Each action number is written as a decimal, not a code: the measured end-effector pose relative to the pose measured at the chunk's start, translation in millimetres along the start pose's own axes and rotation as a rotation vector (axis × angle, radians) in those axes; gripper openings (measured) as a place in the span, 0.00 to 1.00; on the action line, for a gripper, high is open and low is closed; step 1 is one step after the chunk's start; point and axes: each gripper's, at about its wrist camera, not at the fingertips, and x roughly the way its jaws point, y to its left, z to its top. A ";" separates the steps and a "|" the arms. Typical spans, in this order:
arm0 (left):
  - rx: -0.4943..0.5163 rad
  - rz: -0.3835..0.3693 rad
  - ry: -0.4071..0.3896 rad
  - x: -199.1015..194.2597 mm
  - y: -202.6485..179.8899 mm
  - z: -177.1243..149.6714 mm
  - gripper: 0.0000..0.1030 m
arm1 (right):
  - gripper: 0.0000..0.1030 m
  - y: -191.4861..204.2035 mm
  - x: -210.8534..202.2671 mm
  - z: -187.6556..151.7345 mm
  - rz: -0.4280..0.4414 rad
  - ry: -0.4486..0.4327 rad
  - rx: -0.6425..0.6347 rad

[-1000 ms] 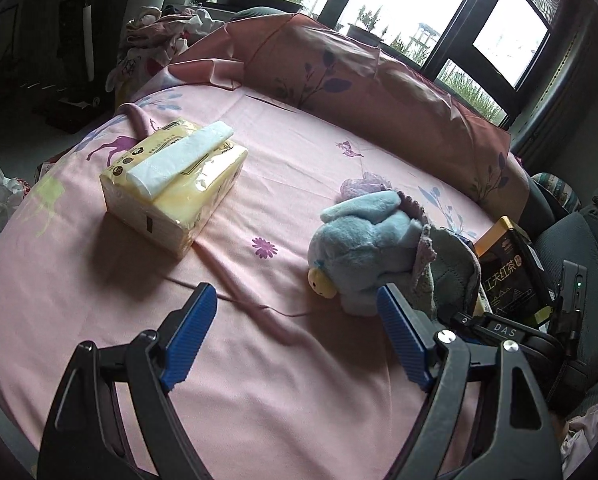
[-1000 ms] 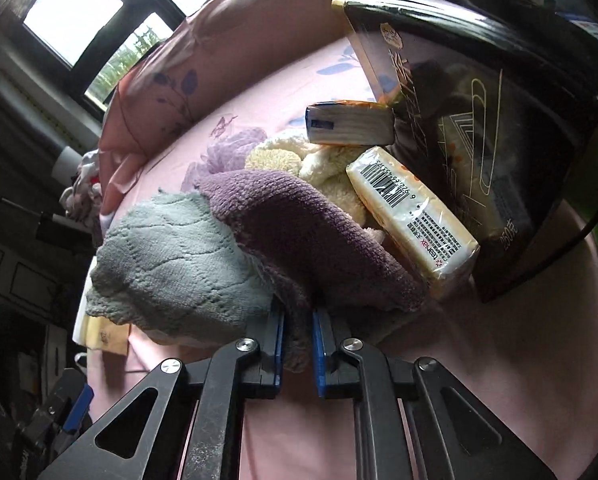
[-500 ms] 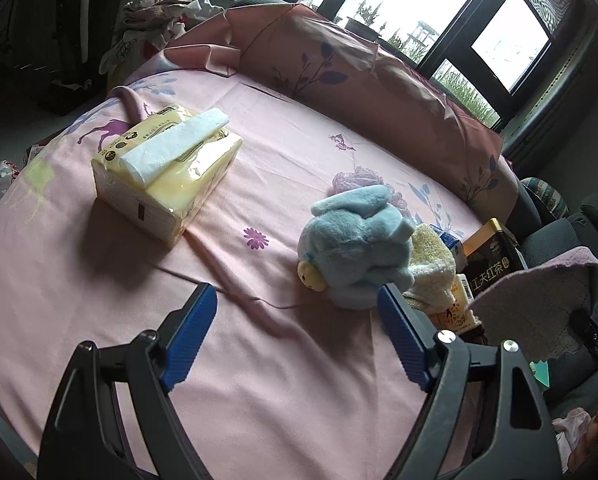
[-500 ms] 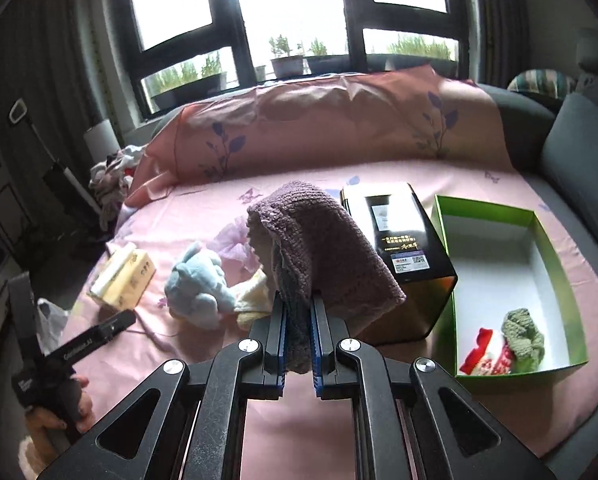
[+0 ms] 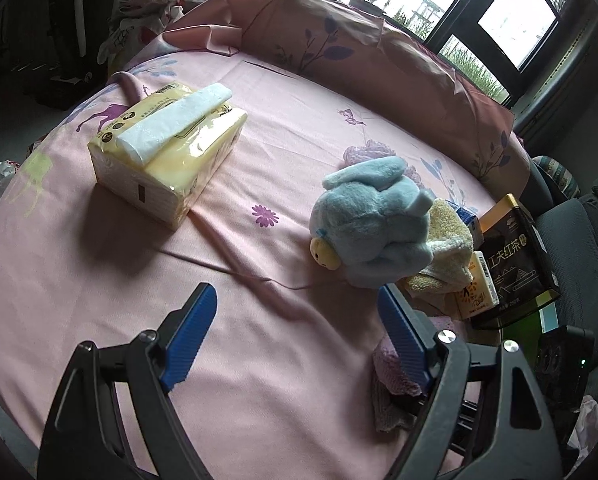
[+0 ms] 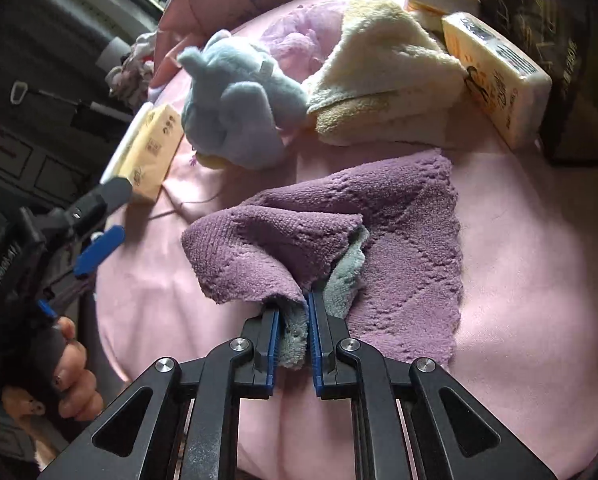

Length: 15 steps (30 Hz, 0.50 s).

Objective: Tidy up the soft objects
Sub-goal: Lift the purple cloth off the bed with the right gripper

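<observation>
My right gripper (image 6: 292,312) is shut on a purple and grey knitted cloth (image 6: 379,232) that lies spread on the pink bedsheet (image 6: 531,280); the cloth also shows in the left wrist view (image 5: 391,364), behind my right finger. A blue plush toy (image 6: 235,108) and a cream towel (image 6: 383,80) lie just beyond it. My left gripper (image 5: 295,340) is open and empty above the sheet, with the blue plush toy (image 5: 371,224) and cream towel (image 5: 447,248) ahead to the right.
A yellow tissue pack (image 5: 167,148) lies at the left. A black tea box (image 5: 515,256) and small yellow packets (image 5: 475,292) sit at the right by the towel. A pink pillow (image 5: 379,56) lines the far edge. A lilac cloth (image 5: 371,150) lies behind the plush.
My right gripper has come down from high above the bed and laid the purple cloth on the sheet near the plush, still shut on it. My left gripper has barely moved.
</observation>
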 end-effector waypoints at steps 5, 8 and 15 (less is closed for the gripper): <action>0.067 -0.047 0.059 9.4 -19.6 -9.2 0.80 | 0.18 -3.6 -24.5 -0.7 -0.098 -0.051 -0.004; 0.106 -0.094 0.110 16.0 -33.3 -17.2 0.80 | 0.50 -3.8 -40.6 -3.3 -0.203 -0.117 -0.021; 0.180 -0.137 0.195 36.1 -60.2 -35.6 0.80 | 0.61 -32.4 -67.6 -1.7 -0.173 -0.167 0.076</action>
